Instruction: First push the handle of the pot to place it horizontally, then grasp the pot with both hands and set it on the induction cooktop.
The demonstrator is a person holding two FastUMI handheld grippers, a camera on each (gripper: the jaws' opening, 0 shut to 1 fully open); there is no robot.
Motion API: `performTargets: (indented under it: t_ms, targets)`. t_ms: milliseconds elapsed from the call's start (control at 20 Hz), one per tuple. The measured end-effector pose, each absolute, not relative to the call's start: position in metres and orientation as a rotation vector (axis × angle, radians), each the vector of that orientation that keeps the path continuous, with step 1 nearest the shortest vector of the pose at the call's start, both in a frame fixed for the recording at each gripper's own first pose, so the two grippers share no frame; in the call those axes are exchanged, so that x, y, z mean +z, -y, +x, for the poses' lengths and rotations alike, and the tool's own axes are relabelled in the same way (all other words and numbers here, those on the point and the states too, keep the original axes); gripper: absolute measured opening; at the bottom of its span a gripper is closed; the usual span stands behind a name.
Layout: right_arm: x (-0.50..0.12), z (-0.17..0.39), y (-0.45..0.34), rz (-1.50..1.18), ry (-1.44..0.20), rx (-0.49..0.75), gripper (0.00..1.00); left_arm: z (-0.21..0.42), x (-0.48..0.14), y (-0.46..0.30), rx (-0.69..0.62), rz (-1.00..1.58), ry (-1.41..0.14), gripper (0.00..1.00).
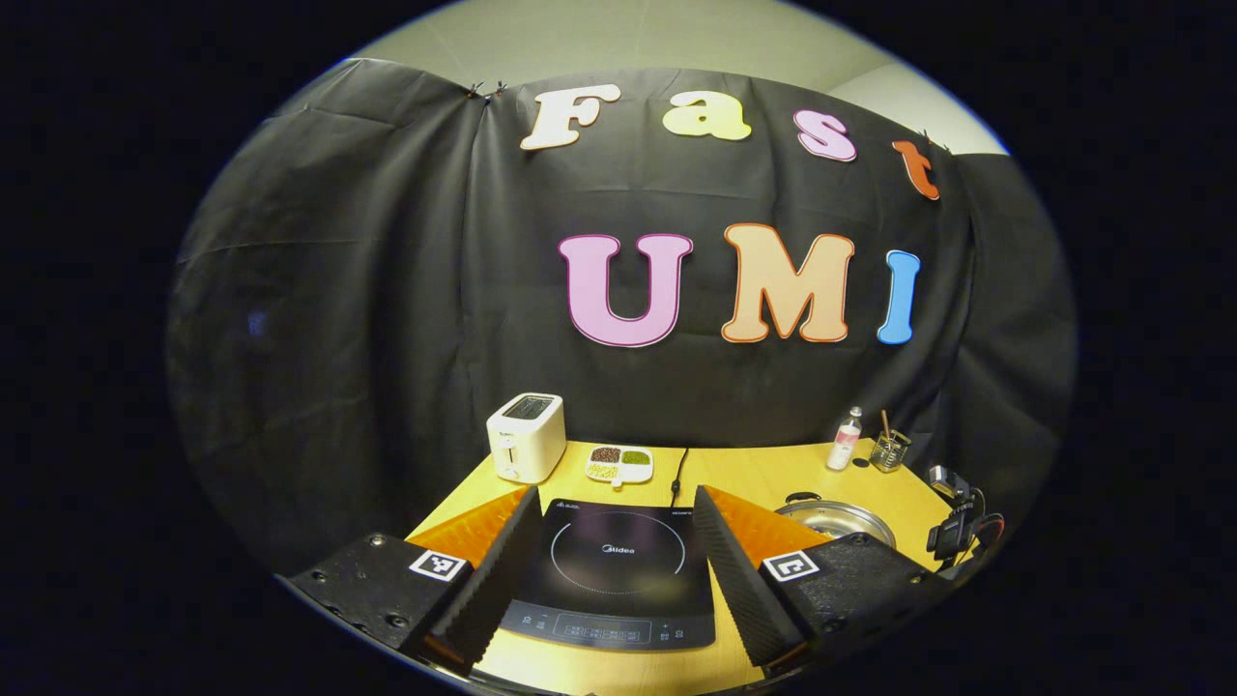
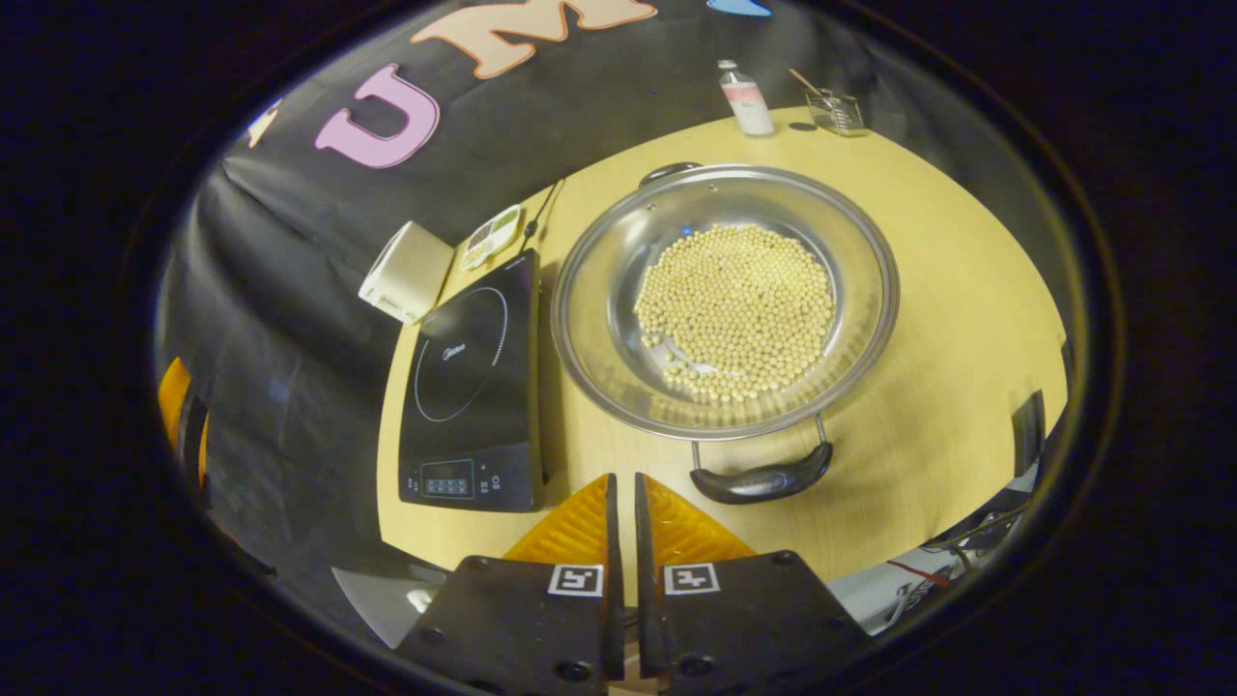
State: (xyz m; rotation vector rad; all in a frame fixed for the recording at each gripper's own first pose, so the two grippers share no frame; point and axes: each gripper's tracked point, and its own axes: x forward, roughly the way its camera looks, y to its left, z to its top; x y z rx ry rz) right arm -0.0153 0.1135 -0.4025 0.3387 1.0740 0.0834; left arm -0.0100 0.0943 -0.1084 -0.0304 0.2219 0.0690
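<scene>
A shallow steel pot (image 2: 601, 290) holding pale beans (image 2: 739, 309) stands on the wooden table, right of the black induction cooktop (image 2: 472, 382). One black handle (image 2: 763, 480) points toward me and the other handle (image 2: 667, 172) points to the far side. My right gripper (image 2: 624, 480) hovers above the table's front edge, shut with nothing held, just left of the near handle. My left gripper (image 1: 616, 495) is open wide, with the cooktop (image 1: 618, 570) framed between its fingers and the pot (image 1: 837, 519) to its right.
A white toaster (image 1: 525, 437) and a small dish of beans (image 1: 619, 465) stand behind the cooktop. A bottle (image 2: 746, 97) and a glass cup (image 2: 836, 111) are at the table's far right corner. The cooktop's cord (image 1: 679, 469) trails to the back.
</scene>
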Motion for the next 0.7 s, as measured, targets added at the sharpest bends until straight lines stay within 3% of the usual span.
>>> performTargets:
  t_ms: [200,350,400,450,500,600,700]
  targets:
    - [-0.414,-0.017,-0.104,0.308,-1.106,0.067,0.09,-0.009,-0.112,-0.097,0.076,-0.028,-0.228,0.92]
    - [-0.422,-0.016,-0.097,0.284,-1.113,0.044,0.09,-0.005,-0.114,-0.098,0.073,-0.031,-0.231,0.96]
    - [-0.423,-0.015,-0.094,0.274,-1.113,0.04,0.0,-0.004,-0.115,-0.097,0.068,-0.033,-0.235,0.96]
    - [-0.426,-0.014,-0.094,0.266,-1.114,0.039,0.0,-0.002,-0.117,-0.096,0.065,-0.036,-0.236,0.96]
    - [-0.427,-0.014,-0.095,0.262,-1.116,0.043,0.06,-0.001,-0.117,-0.095,0.06,-0.039,-0.239,0.96]
    - [-0.426,-0.013,-0.091,0.248,-1.115,0.035,0.0,0.001,-0.118,-0.093,0.054,-0.038,-0.24,0.96]
    - [-0.426,-0.012,-0.083,0.235,-1.113,0.017,0.06,0.003,-0.119,-0.092,0.047,-0.034,-0.24,0.96]
